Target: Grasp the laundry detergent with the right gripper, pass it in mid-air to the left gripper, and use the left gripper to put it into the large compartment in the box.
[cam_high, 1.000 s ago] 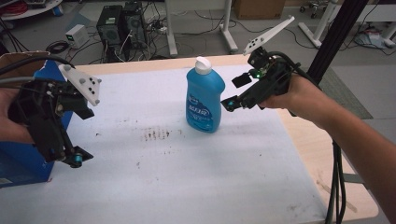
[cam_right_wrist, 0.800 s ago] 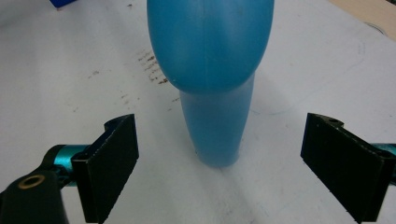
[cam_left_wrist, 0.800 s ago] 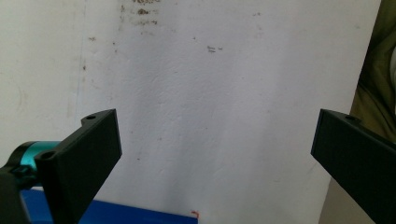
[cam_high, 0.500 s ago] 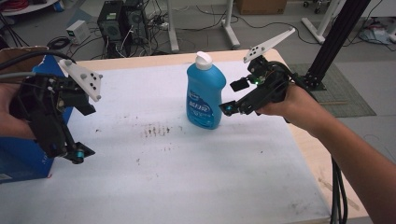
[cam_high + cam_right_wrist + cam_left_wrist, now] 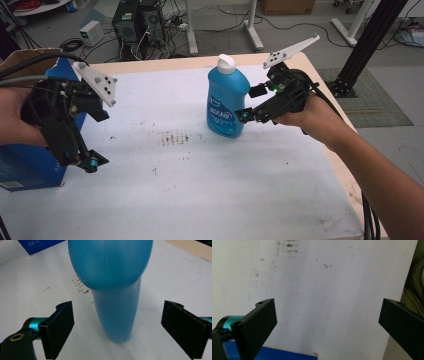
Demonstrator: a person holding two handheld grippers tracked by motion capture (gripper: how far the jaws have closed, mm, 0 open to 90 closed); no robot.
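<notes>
The blue bottle [image 5: 227,102] is shown upright on the bench [image 5: 200,190], flanked by the spread right gripper [image 5: 248,103]; the approach is judged underway, and closure on its narrow sides is required. The left gripper [image 5: 82,162] is held spread, empty.

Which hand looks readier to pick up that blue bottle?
The right. Its tool is open beside the bottle, which stands between its jaws. The left tool hangs open far off, near the box.

We're in a lab here: computer towers [image 5: 131,22] and tangled cables [image 5: 165,30] on the floor, a black aluminium frame post [image 5: 367,45], a stained white tabletop [image 5: 200,180].
</notes>
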